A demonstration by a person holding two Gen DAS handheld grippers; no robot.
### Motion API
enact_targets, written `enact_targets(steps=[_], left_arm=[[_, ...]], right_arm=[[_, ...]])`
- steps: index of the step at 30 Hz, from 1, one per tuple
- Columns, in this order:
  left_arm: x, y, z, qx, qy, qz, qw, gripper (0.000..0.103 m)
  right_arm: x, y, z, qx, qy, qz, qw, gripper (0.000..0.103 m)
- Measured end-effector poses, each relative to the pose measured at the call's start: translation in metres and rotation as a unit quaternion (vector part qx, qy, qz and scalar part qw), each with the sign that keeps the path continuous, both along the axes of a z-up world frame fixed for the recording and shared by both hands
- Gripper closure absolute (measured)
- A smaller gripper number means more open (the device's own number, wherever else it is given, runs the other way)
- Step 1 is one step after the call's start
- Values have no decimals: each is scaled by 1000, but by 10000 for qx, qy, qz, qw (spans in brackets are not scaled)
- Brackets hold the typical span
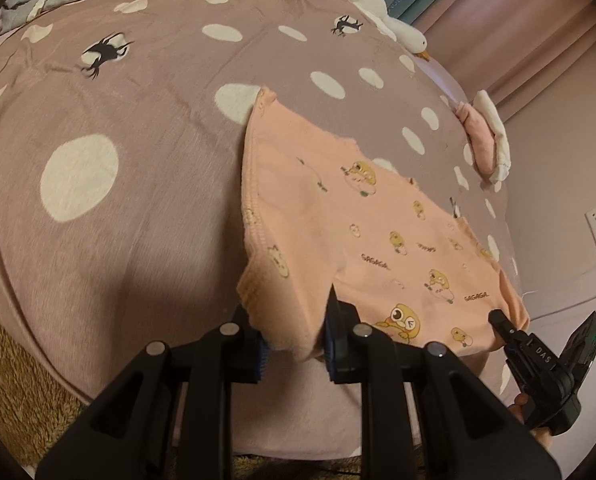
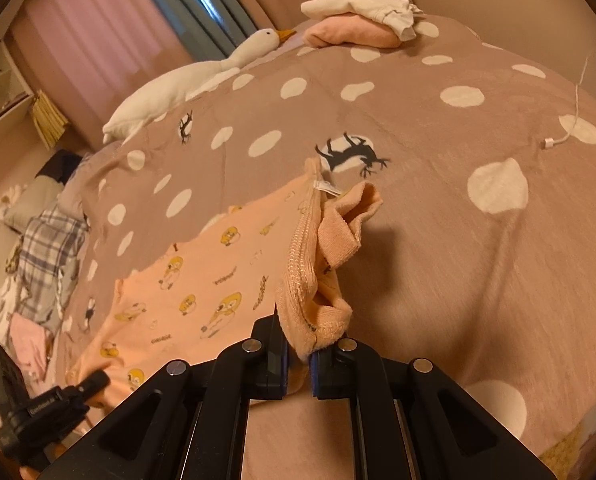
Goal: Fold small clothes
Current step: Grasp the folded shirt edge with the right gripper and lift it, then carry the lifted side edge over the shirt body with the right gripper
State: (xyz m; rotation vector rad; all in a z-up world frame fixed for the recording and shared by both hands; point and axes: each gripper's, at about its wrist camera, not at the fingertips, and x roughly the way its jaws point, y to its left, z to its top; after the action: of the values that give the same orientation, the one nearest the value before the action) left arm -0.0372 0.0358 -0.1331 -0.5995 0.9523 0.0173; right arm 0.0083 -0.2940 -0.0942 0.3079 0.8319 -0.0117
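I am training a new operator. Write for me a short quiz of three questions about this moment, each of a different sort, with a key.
1. True or false: the left gripper is closed on an edge of the peach garment.
2. Multiple choice: what lies at the far edge of the bed, beside the curtain? A) a stuffed goose B) a laptop C) a basket
3. Fill in: the folded pink and white clothes rest on the dotted ____.

Key:
1. True; the right gripper also pinches the garment.
2. A, the stuffed goose.
3. Blanket.
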Motion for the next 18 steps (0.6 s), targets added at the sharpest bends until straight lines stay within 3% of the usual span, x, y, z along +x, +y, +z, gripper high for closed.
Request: enact_targets(steps=[7,18], left_arm=[[1,-2,-14,250,178,-35,9995,80],[0,2,-25,197,365,-67,9991,73]], right_arm=[[-7,-6,-10,84,133,-97,9998,94],[-3,-9,-26,11,448,-276,9986,94]])
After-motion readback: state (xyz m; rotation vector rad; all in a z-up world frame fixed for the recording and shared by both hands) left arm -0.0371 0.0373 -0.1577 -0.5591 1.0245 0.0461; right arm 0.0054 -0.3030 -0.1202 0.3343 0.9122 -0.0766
